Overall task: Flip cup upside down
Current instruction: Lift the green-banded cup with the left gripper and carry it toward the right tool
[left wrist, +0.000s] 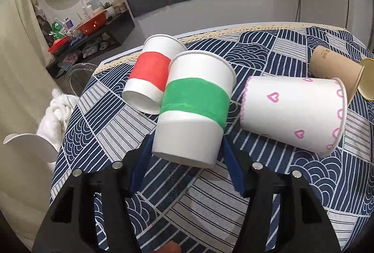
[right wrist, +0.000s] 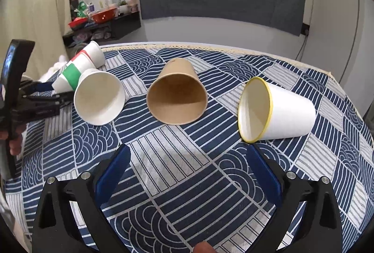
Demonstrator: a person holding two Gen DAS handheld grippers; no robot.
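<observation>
My left gripper (left wrist: 185, 147) is shut on the base end of a white paper cup with a green band (left wrist: 194, 108), holding it tilted with its mouth pointing away. It also shows in the right wrist view (right wrist: 69, 76). A red-banded cup (left wrist: 152, 73) lies on its side just behind it. A white cup with pink hearts (left wrist: 292, 112) lies on its side to the right. My right gripper (right wrist: 187, 171) is open and empty above the tablecloth, in front of a brown cup (right wrist: 177, 94) lying on its side.
A yellow-rimmed white cup (right wrist: 275, 110) lies on its side at the right. The table has a blue and white patterned cloth (right wrist: 187, 183). A cluttered shelf (left wrist: 88, 28) and a round mirror are at the back left. A white chair back (left wrist: 28, 147) stands left of the table.
</observation>
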